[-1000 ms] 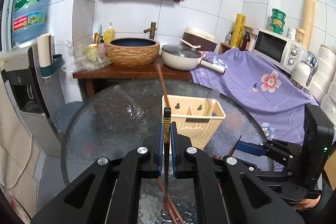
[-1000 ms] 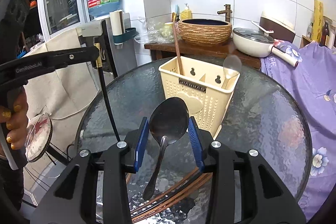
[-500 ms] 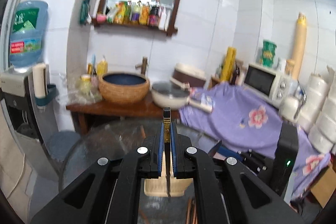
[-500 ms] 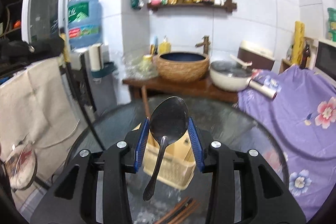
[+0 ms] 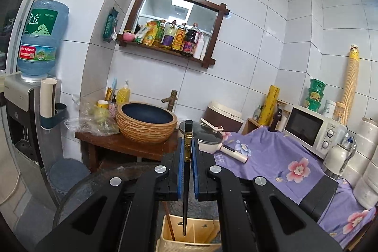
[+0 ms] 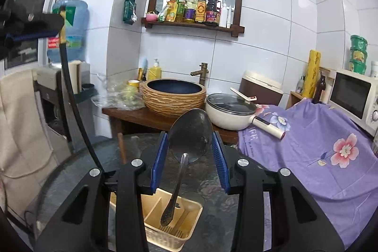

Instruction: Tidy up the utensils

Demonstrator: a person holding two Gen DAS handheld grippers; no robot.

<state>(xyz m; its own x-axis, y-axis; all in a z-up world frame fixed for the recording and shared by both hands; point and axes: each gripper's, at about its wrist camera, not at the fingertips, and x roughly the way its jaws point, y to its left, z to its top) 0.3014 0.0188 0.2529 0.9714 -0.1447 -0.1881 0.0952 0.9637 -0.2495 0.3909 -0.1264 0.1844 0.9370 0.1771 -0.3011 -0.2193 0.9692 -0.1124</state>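
Note:
My left gripper (image 5: 188,150) is shut on a black chopstick (image 5: 187,171) that hangs point down over the cream utensil holder (image 5: 200,236). A brown chopstick (image 5: 169,221) leans in the holder's left compartment. My right gripper (image 6: 190,145) is shut on the bowl of a metal spoon (image 6: 189,131). The spoon's handle dangles over the utensil holder (image 6: 189,221), which sits on the round glass table (image 6: 70,181). In the right wrist view the left gripper (image 6: 33,23) shows at the upper left with the black chopstick (image 6: 73,96) trailing down from it.
Behind the table stand a wooden counter with a woven basin (image 6: 173,96), a lidded pan (image 6: 230,112) and a plastic bag. A purple flowered cloth (image 6: 314,145) covers the right side, with a microwave (image 5: 311,126) on it. A water dispenser (image 5: 30,91) stands at the left.
Both grippers have risen with their utensils, and the views have tilted up toward the wall. The holder has slid to the bottom of both views. The chopsticks lying on the table have gone out of view.

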